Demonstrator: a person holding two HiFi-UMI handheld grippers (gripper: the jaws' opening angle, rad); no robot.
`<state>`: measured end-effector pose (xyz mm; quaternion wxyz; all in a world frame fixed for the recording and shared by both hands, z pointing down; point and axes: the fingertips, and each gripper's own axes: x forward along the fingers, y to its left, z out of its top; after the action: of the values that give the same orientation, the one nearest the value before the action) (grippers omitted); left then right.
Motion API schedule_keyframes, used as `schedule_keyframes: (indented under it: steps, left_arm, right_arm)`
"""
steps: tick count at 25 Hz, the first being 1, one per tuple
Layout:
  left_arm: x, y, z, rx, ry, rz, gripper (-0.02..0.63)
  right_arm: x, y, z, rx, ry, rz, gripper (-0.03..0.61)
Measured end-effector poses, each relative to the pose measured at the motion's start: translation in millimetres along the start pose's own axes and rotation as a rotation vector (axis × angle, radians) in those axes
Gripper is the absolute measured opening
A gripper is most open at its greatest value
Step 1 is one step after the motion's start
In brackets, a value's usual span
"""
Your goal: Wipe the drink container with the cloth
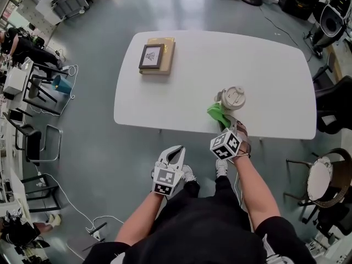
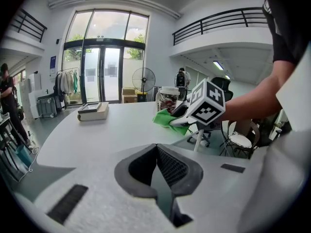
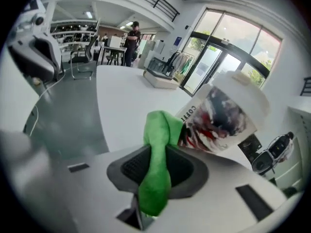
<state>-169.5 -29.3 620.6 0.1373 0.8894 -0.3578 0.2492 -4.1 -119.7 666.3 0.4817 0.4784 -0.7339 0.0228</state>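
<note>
A white paper coffee cup with a lid and a red-and-dark print stands near the front edge of the white table. My right gripper is shut on a green cloth. The cloth's bunched end presses against the cup's near side. My left gripper hangs off the table in front of its edge. Its jaws are shut on nothing. The left gripper view shows the cup, the cloth and the right gripper's marker cube to the right.
A framed picture lies on a tan book at the table's far left. Office chairs stand at the right, and desks and chairs at the left. Cables run over the grey floor. A person stands far back.
</note>
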Motion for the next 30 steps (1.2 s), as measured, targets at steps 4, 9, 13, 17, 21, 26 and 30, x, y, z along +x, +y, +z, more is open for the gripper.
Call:
schedule_keyframes:
  steps: [4, 9, 13, 17, 21, 26, 30]
  left_arm:
    - [2, -2, 9, 0.01, -0.019, -0.005, 0.014]
    - [12, -5, 31, 0.034, -0.051, -0.01, 0.014]
    - [19, -10, 58, 0.049, -0.094, -0.014, 0.014]
    - [18, -15, 87, 0.046, -0.141, -0.011, 0.014]
    - [23, -20, 113, 0.04, -0.182, -0.016, 0.014]
    - [30, -32, 140, 0.031, -0.204, -0.024, 0.014]
    - [32, -42, 159, 0.047, -0.228, -0.038, 0.014]
  right_arm:
    - [-45, 0, 32, 0.06, -0.163, 0.096, 0.098]
    - [-108, -11, 63, 0.141, -0.375, 0.137, 0.098]
    - [-152, -34, 79, 0.347, -0.534, 0.169, 0.097]
    - [-196, -64, 81, 0.572, -0.705, 0.204, 0.097]
    - [-231, -99, 73, 0.683, -0.823, 0.166, 0.095]
    - [-242, -123, 44, 0.702, -0.784, 0.056, 0.089]
    - [-247, -129, 32, 0.705, -0.772, 0.021, 0.091]
